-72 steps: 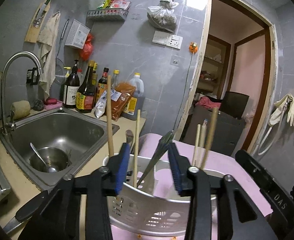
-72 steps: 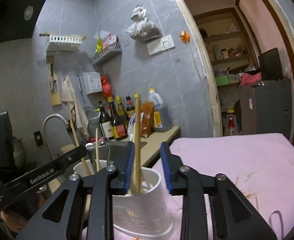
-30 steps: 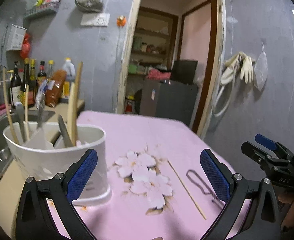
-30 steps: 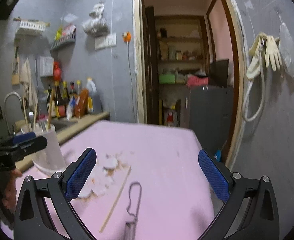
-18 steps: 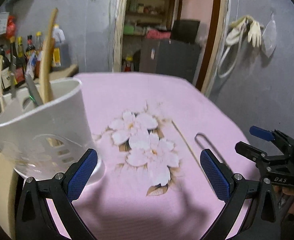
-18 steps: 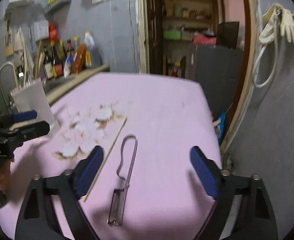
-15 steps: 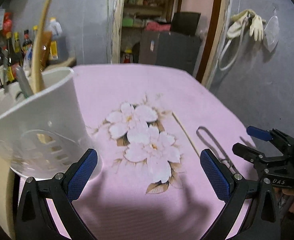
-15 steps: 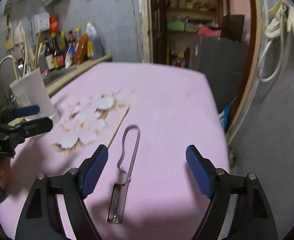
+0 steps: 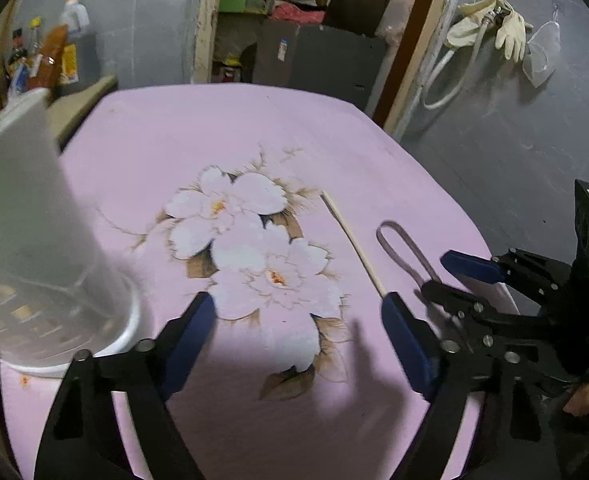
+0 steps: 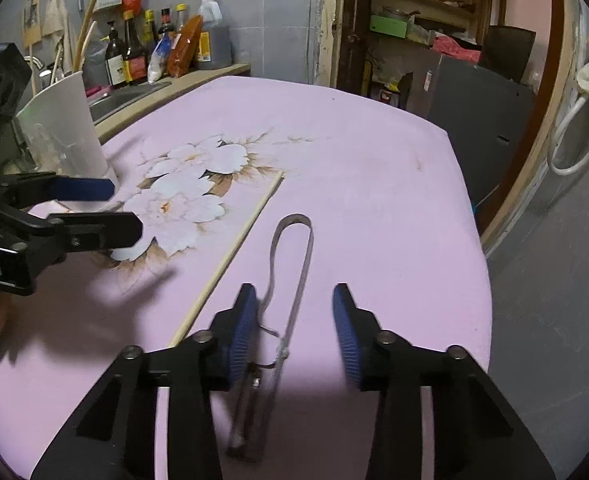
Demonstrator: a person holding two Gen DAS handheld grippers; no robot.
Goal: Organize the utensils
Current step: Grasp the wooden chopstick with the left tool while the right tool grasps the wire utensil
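A metal peeler (image 10: 290,280) with a looped handle lies on the pink flowered tablecloth (image 10: 374,168); it also shows in the left wrist view (image 9: 404,246). A single wooden chopstick (image 10: 234,248) lies just left of it and shows in the left wrist view (image 9: 352,238). My right gripper (image 10: 296,334) is open, low over the peeler, its fingers either side of it. My left gripper (image 9: 298,340) is open and empty above the flower print. The white utensil holder (image 9: 26,248) stands at the left with utensils in it.
Sauce bottles (image 10: 134,60) and a sink counter (image 10: 166,88) stand behind the table at the left. A doorway with a dark cabinet (image 10: 482,92) lies beyond the far edge. The table's right edge (image 10: 482,264) drops off near my right gripper.
Both grippers left the utensil holder and swung right and down toward the table. Both jaws have narrowed from wide open. My right gripper now straddles the peeler.
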